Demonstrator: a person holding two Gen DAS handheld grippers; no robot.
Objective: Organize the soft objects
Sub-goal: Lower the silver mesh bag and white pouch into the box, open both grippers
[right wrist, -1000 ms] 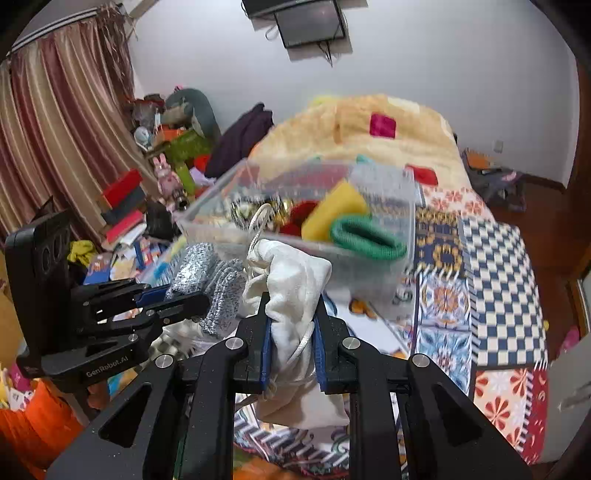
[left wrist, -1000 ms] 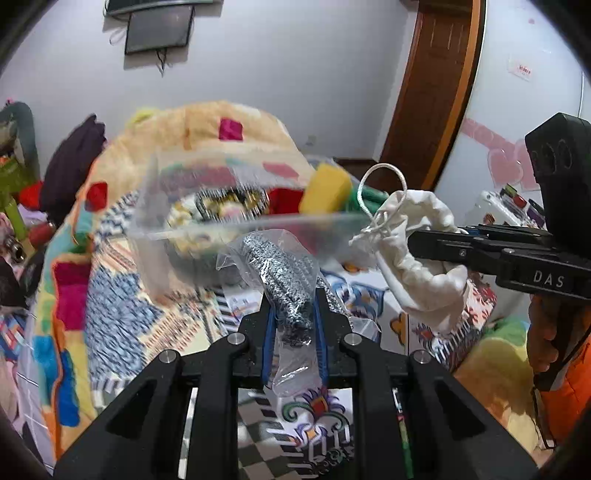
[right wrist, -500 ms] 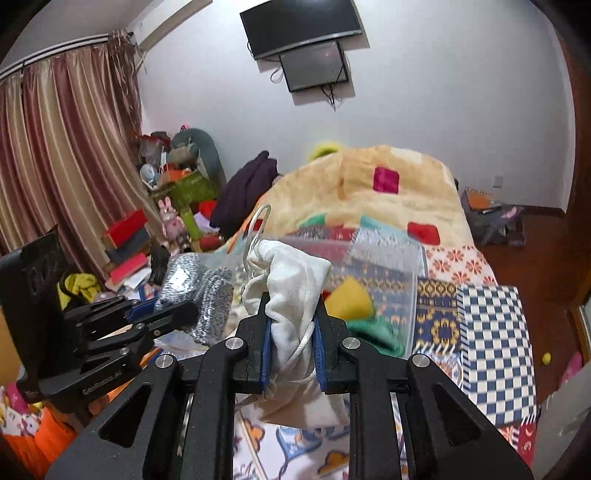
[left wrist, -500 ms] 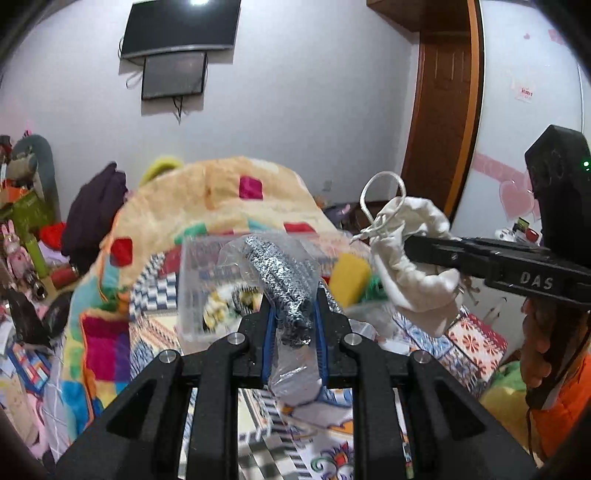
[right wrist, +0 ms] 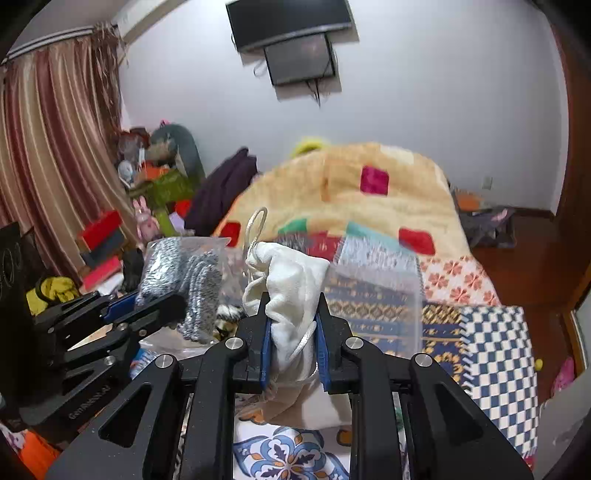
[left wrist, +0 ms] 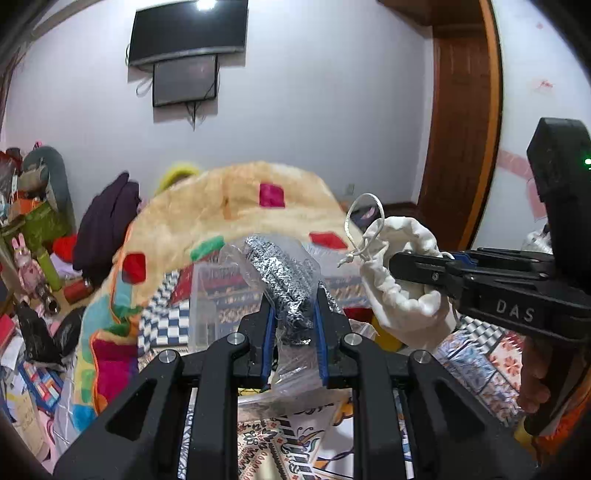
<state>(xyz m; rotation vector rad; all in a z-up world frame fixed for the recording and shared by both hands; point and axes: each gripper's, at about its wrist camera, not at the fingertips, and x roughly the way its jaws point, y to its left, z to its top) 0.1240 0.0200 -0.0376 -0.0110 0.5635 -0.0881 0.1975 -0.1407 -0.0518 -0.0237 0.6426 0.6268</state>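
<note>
Item 1. Left gripper [left wrist: 293, 314]: closed on a clear bag [left wrist: 291, 295] that contains a grey-and-white speckled knit [left wrist: 280, 273]. The bag is held aloft above the bed, its upper part projecting past the fingertips toward 12 o'clock and its loose plastic tail hanging below them. In the right wrist view the same gripper [right wrist: 147, 306] enters from 9 o'clock with the knit [right wrist: 184, 273] bulging out of its fingers.

Item 2. Right gripper [right wrist: 291, 321]: closed on a white drawstring pouch [right wrist: 291, 280]. The pouch is bunched between the blue pads, with a cord loop [right wrist: 256, 229] standing up at 11 o'clock from its gathered mouth. In the left wrist view the gripper [left wrist: 402, 264] reaches in from 3 o'clock, the pouch [left wrist: 402, 291] sagging around its tips, and the loop [left wrist: 364, 218] at the top. Bag and pouch are just beside each other in the air; contact cannot be determined.

Item 3. Clear plastic bin [right wrist: 376, 280]: on the bed behind both held items, blurred; contents indistinct.

Item 4. Bed: patchwork cover [right wrist: 495, 350] in checks and floral tiles, with a cream fleece blanket [right wrist: 351, 177] with coloured squares heaped at 12 o'clock.

Item 5. Surroundings: wall-mounted television [right wrist: 288, 18] at 12 o'clock, striped curtain [right wrist: 48, 140] at 9 o'clock, wooden door [left wrist: 461, 147] at 2 o'clock in the left view.
</note>
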